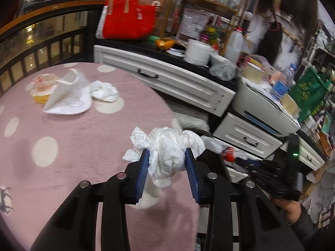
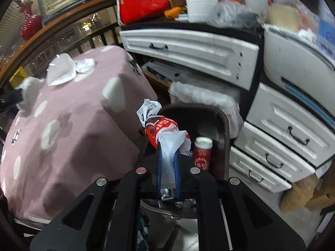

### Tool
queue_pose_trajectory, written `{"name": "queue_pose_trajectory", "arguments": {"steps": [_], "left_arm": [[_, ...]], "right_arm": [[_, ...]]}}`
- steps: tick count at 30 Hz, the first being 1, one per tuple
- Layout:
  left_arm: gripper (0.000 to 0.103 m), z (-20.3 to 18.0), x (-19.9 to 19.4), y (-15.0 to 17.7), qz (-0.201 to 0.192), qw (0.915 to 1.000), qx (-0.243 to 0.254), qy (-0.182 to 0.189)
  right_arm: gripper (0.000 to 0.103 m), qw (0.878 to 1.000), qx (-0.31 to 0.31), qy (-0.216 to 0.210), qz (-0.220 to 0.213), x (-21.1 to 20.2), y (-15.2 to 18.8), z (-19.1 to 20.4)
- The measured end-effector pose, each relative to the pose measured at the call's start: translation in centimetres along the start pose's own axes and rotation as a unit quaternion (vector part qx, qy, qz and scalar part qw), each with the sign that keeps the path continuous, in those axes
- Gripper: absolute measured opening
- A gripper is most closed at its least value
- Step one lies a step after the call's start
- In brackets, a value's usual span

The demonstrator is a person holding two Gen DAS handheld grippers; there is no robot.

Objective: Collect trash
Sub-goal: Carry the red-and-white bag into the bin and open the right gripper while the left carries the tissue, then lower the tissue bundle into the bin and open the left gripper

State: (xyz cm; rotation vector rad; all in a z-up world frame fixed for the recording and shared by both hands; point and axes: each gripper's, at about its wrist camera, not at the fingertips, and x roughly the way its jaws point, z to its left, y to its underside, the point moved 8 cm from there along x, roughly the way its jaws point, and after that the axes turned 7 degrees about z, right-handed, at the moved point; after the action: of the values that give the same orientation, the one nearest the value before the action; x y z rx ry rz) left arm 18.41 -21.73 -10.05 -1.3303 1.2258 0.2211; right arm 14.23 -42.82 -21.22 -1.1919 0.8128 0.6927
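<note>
Far left on the pink spotted surface (image 1: 62,138): a clear plastic cup (image 1: 43,83), a white cone-shaped paper wrapper (image 1: 67,93) lying on its side against it, and just right of that a loose crumpled tissue (image 1: 103,92). Nearer, over the surface's right edge, left tool (image 1: 167,156) partly closed on a big wad of white tissue (image 1: 167,146), blue pads pressing both sides, paper bulging out above and below. Right of that, right tool (image 2: 167,159) pinched almost fully together on a red-and-white plastic bag (image 2: 162,127), held above a dark bin (image 2: 222,125). Inside the bin, a red cup with white lid (image 2: 202,152), upright. Farthest right, white drawers (image 2: 282,129)
</note>
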Motion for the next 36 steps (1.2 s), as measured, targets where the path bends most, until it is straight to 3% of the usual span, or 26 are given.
{"name": "queue_pose_trajectory", "arguments": {"steps": [4,6,8,9,22,31,36], "left_arm": [[0.035,-3.5,1.7,0.6,0.015,0.9994,0.025,0.018],[0.035,-4.8,2.6,1.1,0.026,0.9988,0.033,0.026],[0.035,-6.0,3.5,1.6,0.037,0.9979,0.042,0.031],[0.035,-6.7,4.1,1.9,0.043,0.9974,0.049,0.032],[0.035,-12.9,13.4,5.2,0.128,0.9851,0.115,0.014],[0.035,-14.3,18.9,7.4,0.176,0.9741,0.142,-0.015],[0.040,-14.3,20.7,8.0,0.190,0.9698,0.149,-0.030]], "right_arm": [[0.012,0.999,0.023,0.014,0.029,2.9,1.5,-1.9],[0.023,0.998,0.033,0.015,0.051,4.7,2.4,-2.6],[0.068,0.997,0.045,0.027,0.061,5.8,3.1,-3.3],[0.073,0.997,0.051,0.032,0.050,5.8,3.3,-3.7],[0.077,0.990,0.127,0.058,0.008,1.5,4.2,-10.0],[0.079,0.982,0.172,0.076,-0.006,-0.1,5.0,-14.1],[0.079,0.981,0.180,0.075,-0.009,-0.5,5.3,-14.6]]}}
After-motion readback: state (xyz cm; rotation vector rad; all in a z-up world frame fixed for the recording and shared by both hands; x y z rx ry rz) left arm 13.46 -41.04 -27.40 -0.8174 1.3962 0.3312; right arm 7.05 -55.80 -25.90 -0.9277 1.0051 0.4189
